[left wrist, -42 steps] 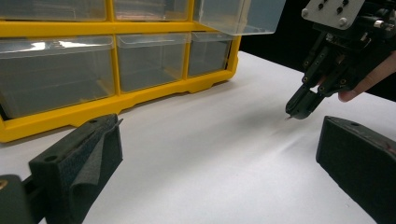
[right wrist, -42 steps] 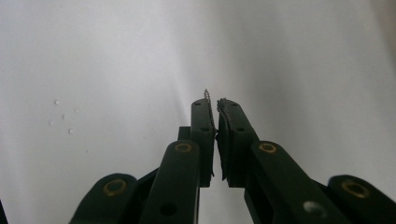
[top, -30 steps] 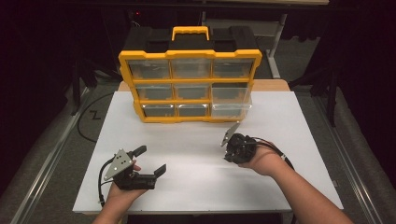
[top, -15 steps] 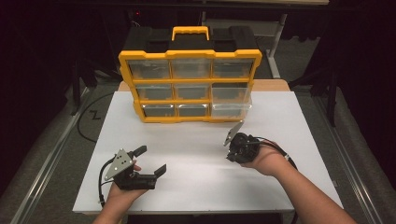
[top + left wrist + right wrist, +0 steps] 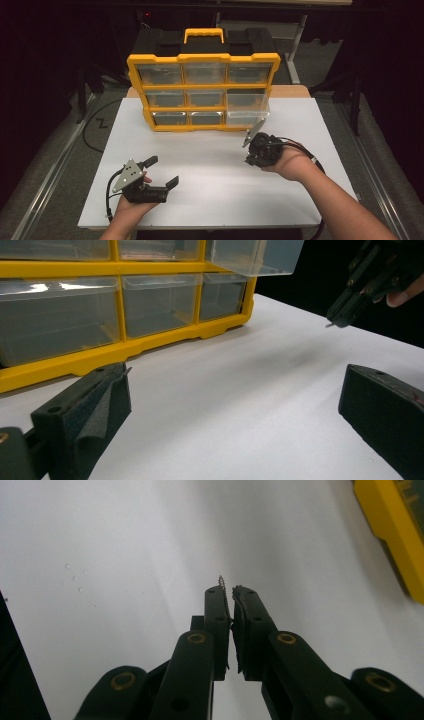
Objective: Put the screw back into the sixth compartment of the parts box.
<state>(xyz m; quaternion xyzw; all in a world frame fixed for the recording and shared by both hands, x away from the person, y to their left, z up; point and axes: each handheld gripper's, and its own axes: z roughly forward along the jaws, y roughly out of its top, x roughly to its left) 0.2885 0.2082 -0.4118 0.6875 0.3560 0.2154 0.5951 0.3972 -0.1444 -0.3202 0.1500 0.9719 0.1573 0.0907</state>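
Barely shifted since a second ago: right claw pressed together, empty, centre-right near the pulled-out clear plastic drawer of the yellow-framed organiser box. Left claw spread, idle at lower left over the white bench. Probably pausing before shutting that drawer.

Organiser cut off at right gripper view's edge, tiny screw at tool tips, blurred

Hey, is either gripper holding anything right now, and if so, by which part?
The right gripper is shut on a small threaded screw, pinched along its shaft with the tip poking out. The left gripper is open and holds nothing.
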